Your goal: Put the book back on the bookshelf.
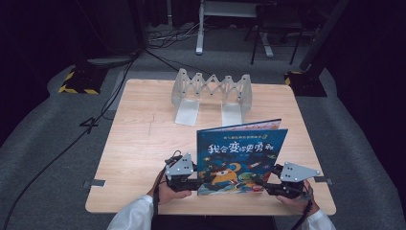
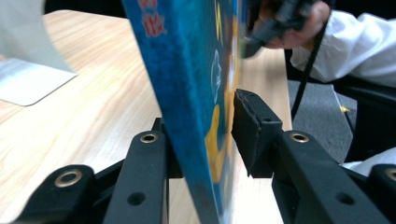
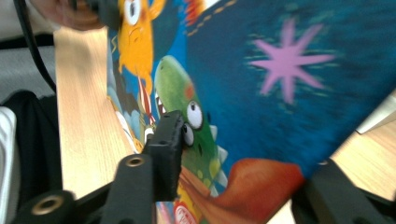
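Nearest us, we are logging the left gripper, its jaws pinching the lower left edge of the picture book, and the right gripper straddling the lower right edge; whether its far jaw is pressing the cover, we cannot tell. The book is standing upright on its bottom edge at the near side of the wooden table, cover facing us (blue, with cartoon creatures). Behind it, well apart, an extendable grey book rack is waiting. We are judging the book light, thin, fairly stiff yet glossy and slip-prone; gripping low at both side edges seems soundest.
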Demonstrator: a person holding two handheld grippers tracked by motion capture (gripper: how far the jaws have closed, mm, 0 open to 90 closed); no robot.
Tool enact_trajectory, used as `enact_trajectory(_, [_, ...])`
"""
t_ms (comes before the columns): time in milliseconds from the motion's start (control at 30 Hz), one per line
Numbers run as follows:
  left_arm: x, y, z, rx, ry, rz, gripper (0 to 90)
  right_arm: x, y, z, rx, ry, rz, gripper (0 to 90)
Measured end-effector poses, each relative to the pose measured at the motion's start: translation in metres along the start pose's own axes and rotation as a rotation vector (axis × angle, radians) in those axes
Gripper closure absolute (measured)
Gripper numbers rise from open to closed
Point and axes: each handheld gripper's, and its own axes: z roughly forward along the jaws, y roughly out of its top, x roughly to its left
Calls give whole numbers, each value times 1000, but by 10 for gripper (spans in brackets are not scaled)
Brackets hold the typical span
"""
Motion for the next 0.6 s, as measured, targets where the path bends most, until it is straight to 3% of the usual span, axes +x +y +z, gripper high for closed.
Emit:
enact_trajectory(100, [-3, 0, 6, 18, 16, 13, 678, -2, -1, -2, -12, -25, 13, 582])
enact_trajectory(167, [-2, -2, 7, 0, 8, -6, 683, -1, -1, -2, -11, -42, 15, 571])
enact_trajectory(400, [-7, -2, 6, -3, 11, 32, 709, -1, -4, -6, -15, -41, -12, 575])
enact_trajectory(600, [-8, -2, 6, -6, 26, 44, 726, -4, -8, -15, -21, -53, 4, 527])
